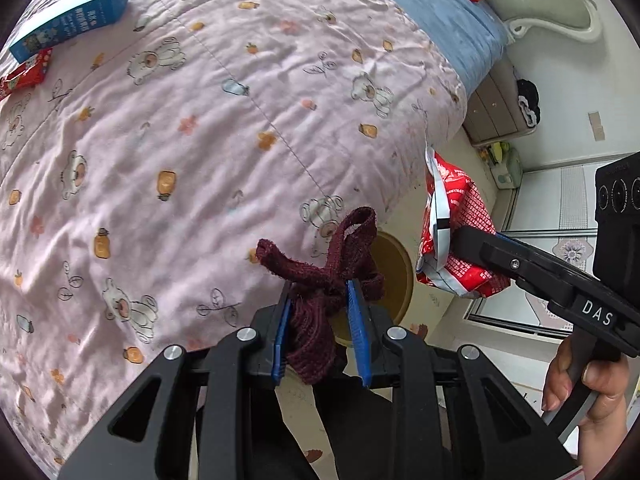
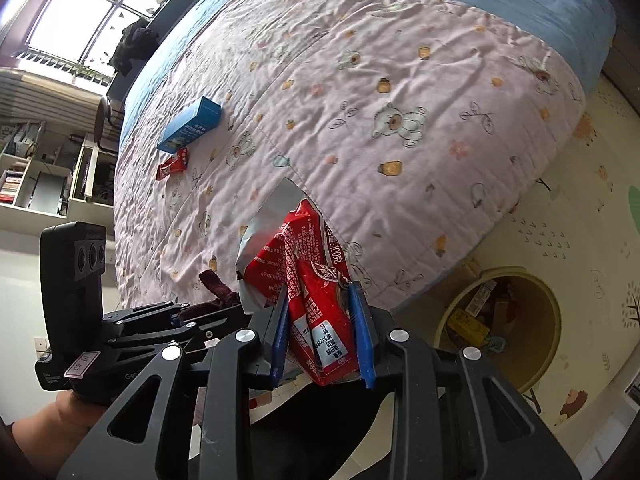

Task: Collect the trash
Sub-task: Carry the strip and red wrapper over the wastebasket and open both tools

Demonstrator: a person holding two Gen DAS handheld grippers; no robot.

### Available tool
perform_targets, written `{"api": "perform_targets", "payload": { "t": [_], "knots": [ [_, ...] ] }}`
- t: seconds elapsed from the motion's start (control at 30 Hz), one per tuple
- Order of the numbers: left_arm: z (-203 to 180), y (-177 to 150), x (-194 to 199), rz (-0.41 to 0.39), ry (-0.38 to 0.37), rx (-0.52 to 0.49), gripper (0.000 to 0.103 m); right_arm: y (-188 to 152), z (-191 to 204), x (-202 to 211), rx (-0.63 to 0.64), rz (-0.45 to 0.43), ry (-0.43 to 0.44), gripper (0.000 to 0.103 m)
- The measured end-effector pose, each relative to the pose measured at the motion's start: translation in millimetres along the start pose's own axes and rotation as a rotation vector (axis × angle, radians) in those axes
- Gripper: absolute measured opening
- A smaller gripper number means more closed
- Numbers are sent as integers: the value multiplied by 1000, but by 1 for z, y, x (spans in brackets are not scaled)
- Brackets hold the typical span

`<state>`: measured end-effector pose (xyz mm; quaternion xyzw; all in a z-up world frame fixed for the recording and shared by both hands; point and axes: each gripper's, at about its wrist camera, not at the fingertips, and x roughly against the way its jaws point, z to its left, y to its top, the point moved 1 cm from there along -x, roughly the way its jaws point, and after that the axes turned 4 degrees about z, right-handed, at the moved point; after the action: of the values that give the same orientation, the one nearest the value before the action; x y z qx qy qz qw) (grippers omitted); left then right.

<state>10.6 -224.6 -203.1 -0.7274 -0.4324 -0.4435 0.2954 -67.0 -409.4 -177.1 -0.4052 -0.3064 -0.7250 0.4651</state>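
Pink quilt (image 1: 224, 128); left tool (image 1: 320, 300) clamped on maroon sock (image 1: 320, 280), right tool (image 2: 320, 300) on red wrapper (image 2: 316, 292), bin (image 2: 516, 276) contents only rightward

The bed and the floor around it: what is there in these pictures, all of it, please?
Quilt: one, pink with bear print, covering the bed.
Blanket: one, blue, at the bed's far end.
Box: one, blue, on the quilt.
Small wrapper: one, red, beside the box.
Bin: one, yellowish, on the floor by the bed, rubbish inside.
Floor mat: one, cream with drawings.
Knitted cloth: one, dark red, held in the left gripper.
Snack bag: one, red, held in the right gripper.
Hand: one, holding the right gripper's handle.
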Motion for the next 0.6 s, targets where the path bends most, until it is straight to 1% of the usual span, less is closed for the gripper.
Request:
{"api": "perform_targets", "payload": {
  "t": [0.2, 0.47, 0.6],
  "knots": [
    [-48, -12, -34, 48, 7, -33, 27, -23, -56, 29, -54, -11, -15, 28],
    [-122, -29, -83, 111, -1, -95, 27, -69, -137, 60, -160, -16, -39, 28],
    [-153, -37, -104, 140, 6, -125, 27, -91, -168, 71, -195, -18, -51, 28]
  ]
}}
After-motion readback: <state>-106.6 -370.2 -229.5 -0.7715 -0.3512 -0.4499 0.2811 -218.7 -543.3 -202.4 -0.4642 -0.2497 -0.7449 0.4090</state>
